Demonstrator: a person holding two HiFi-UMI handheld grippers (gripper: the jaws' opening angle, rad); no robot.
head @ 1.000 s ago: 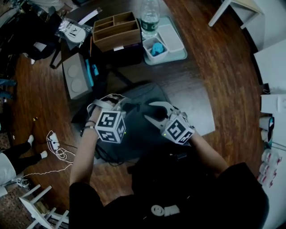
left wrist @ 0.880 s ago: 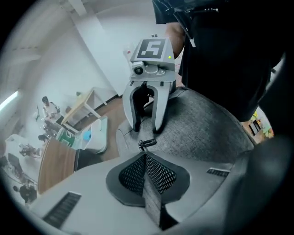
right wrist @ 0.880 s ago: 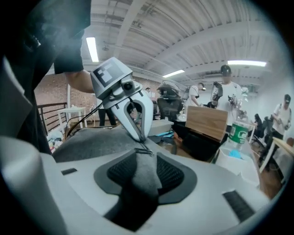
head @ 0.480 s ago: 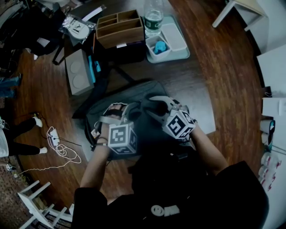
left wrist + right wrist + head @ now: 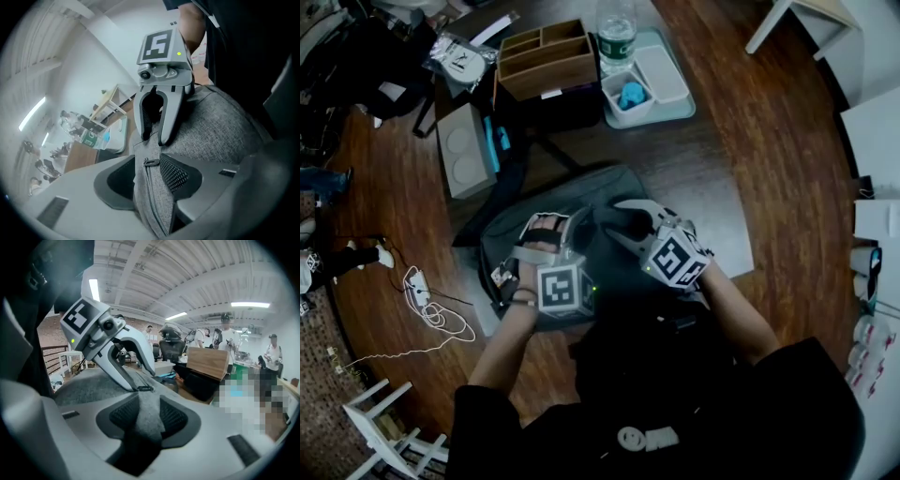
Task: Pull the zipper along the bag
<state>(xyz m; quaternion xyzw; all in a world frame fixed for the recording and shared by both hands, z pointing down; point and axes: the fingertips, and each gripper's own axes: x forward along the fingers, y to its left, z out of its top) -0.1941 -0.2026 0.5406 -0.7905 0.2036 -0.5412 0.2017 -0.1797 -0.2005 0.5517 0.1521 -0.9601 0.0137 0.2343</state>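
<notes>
Grey bag [image 5: 605,187] lies on wooden surface [image 5: 703,159], close in front of person.
- Left gripper [image 5: 146,165]: jaws wide, just been opening. Zipper pull [image 5: 150,162] between pads, not gripped.
- Right gripper [image 5: 143,408]: clamped on fold of bag fabric.
- Progress, judged: track near pull looks zipped; remaining run unclear.
- Only left gripper view shows pull. Head view shows how bag lies.

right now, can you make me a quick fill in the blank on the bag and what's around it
The right gripper is shut on a fold of the ____ bag.
The bag lies on a ____ surface.
In the pale tray lies a small ____ object.
Missing words: grey; wooden; blue.
</notes>
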